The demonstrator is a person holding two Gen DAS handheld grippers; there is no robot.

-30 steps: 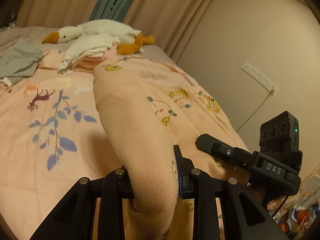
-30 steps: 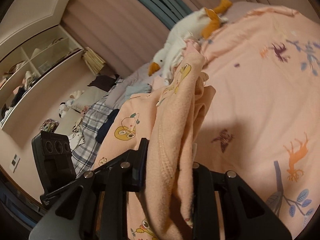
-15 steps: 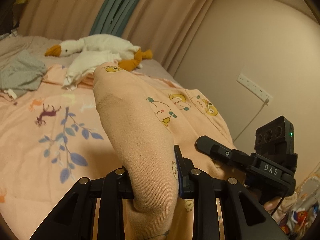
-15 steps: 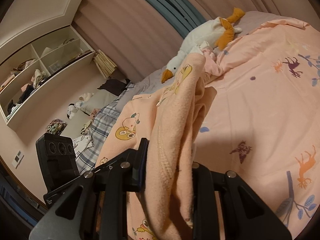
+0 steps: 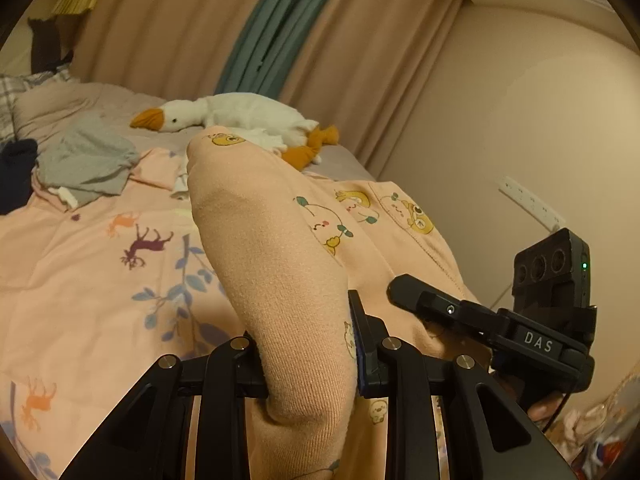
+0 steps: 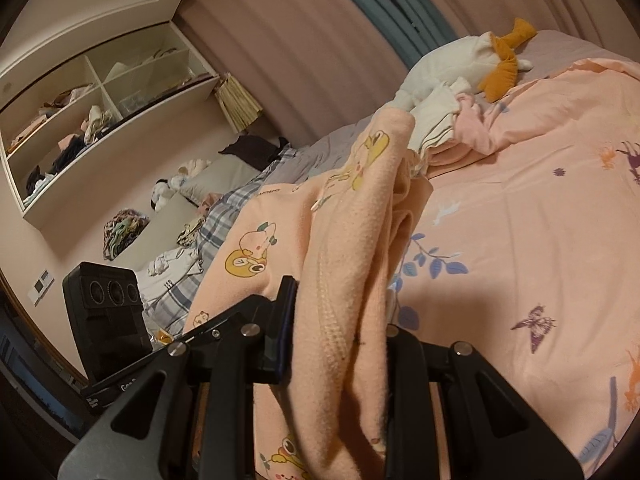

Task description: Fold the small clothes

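A small peach garment [image 5: 280, 248] with cartoon animal prints hangs stretched between my two grippers above the bed. My left gripper [image 5: 308, 364] is shut on one bunched edge of it. My right gripper [image 6: 340, 344] is shut on the other edge [image 6: 352, 248], where the cloth folds over the jaws. The right gripper also shows in the left wrist view [image 5: 492, 324] at the right, level with mine. The left gripper's camera block shows in the right wrist view [image 6: 104, 308].
The bed has a peach duvet [image 5: 80, 272] printed with deer and leaves. A plush goose [image 5: 240, 114] and folded white and pink clothes [image 6: 444, 120] lie at the far end, a grey garment [image 5: 84, 160] at far left. Wall with power strip [image 5: 528, 204] at right; shelves [image 6: 92, 100] across the room.
Both grippers have risen and tilted up with the garment, so more of the curtain and walls shows. The grip on the cloth is unchanged.
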